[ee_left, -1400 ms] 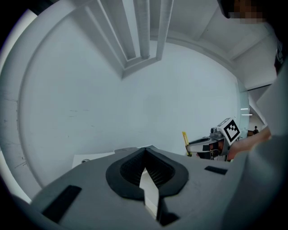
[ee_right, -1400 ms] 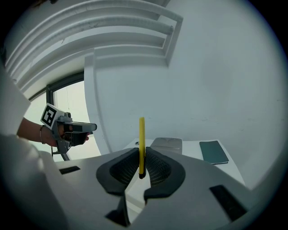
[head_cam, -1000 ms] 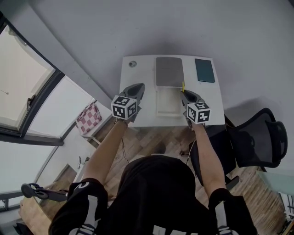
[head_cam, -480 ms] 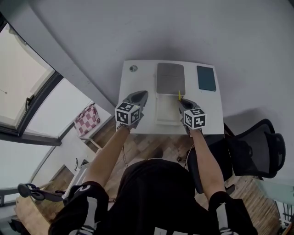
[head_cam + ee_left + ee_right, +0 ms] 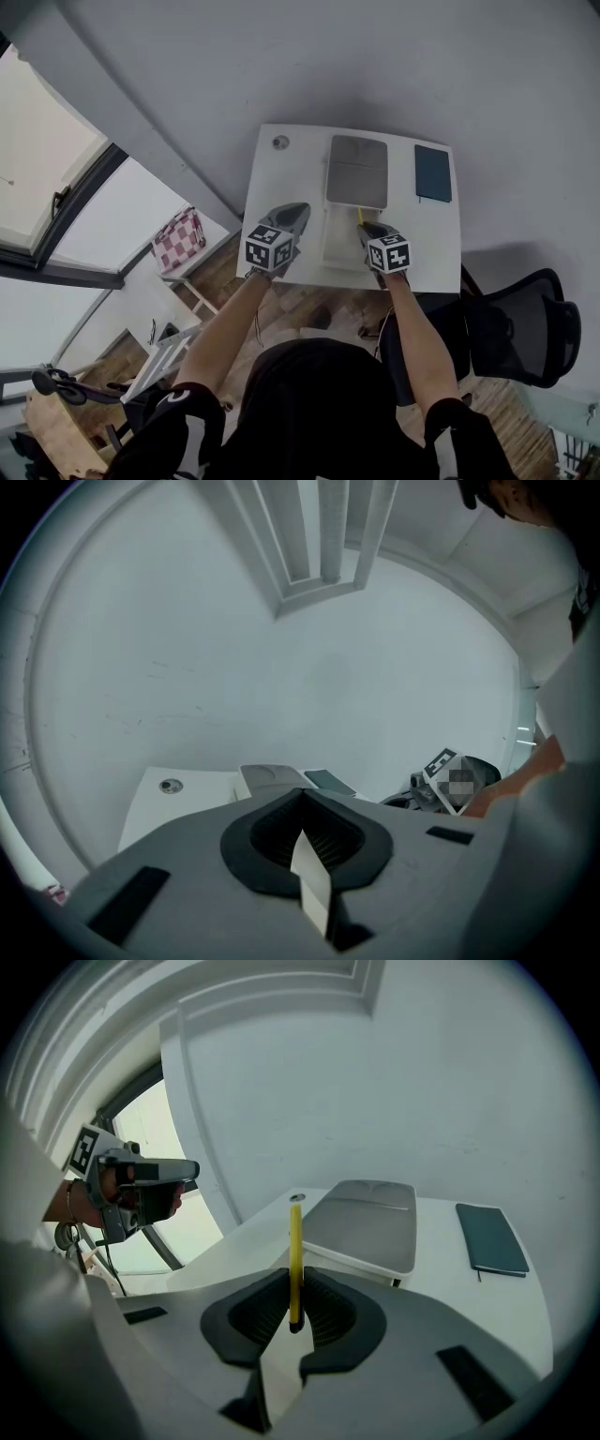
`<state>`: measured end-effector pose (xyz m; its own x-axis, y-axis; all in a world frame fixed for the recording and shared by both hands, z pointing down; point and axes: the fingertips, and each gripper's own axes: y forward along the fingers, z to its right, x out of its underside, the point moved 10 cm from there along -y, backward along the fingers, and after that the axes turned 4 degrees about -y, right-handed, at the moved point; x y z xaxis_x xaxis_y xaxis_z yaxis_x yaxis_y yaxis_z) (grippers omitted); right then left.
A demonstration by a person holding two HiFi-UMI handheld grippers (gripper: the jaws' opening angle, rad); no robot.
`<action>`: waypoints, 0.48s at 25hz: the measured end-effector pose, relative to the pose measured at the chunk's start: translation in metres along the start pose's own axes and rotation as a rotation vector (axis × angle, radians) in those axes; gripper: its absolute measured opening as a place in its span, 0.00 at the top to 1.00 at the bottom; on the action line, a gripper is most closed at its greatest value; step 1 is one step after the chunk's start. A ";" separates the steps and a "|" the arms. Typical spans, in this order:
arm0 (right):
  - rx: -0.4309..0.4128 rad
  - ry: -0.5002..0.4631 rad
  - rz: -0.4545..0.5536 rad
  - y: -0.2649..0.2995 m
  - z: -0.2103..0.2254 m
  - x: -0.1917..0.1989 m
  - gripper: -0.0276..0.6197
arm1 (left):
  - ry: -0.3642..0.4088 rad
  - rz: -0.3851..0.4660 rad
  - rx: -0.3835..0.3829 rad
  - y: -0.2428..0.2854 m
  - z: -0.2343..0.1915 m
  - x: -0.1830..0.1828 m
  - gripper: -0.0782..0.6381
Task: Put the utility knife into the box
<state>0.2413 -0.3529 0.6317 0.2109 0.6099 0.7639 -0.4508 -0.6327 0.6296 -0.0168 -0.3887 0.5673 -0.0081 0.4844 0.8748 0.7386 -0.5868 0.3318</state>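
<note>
A white box [image 5: 339, 246] lies open at the middle of the white table [image 5: 281, 183], its grey lid [image 5: 357, 172] folded back. My right gripper [image 5: 366, 229] is shut on a thin yellow utility knife [image 5: 360, 217] and holds it over the box's right side. In the right gripper view the utility knife [image 5: 295, 1251] stands upright between the pads of the right gripper [image 5: 295, 1277], with the lid [image 5: 366, 1221] beyond it. My left gripper [image 5: 290, 217] hovers left of the box, shut on nothing; the left gripper view shows its pads [image 5: 302, 829] together.
A dark green notebook [image 5: 433, 172] lies at the table's far right, and a small round thing [image 5: 280, 142] at its far left corner. A black office chair [image 5: 520, 323] stands to the right of the table. A checkered cloth [image 5: 178, 241] lies on a low stand to the left.
The right gripper has carried the knife a little to the left, from beside the lid's right edge to over the open box. The left gripper has stayed left of the box.
</note>
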 end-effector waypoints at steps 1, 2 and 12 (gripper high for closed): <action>-0.006 0.002 -0.018 0.005 0.001 0.002 0.86 | -0.002 -0.004 0.000 0.001 -0.001 0.002 0.86; -0.013 0.007 -0.034 0.009 0.002 0.004 0.86 | -0.002 -0.008 0.000 0.002 -0.001 0.004 0.86; -0.078 0.046 -0.148 0.052 0.000 0.020 0.86 | -0.014 -0.032 -0.006 0.010 -0.006 0.018 0.86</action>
<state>0.2222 -0.3736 0.6800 0.2409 0.7162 0.6550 -0.4843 -0.4961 0.7206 -0.0137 -0.3896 0.5884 -0.0218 0.5119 0.8587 0.7339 -0.5750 0.3615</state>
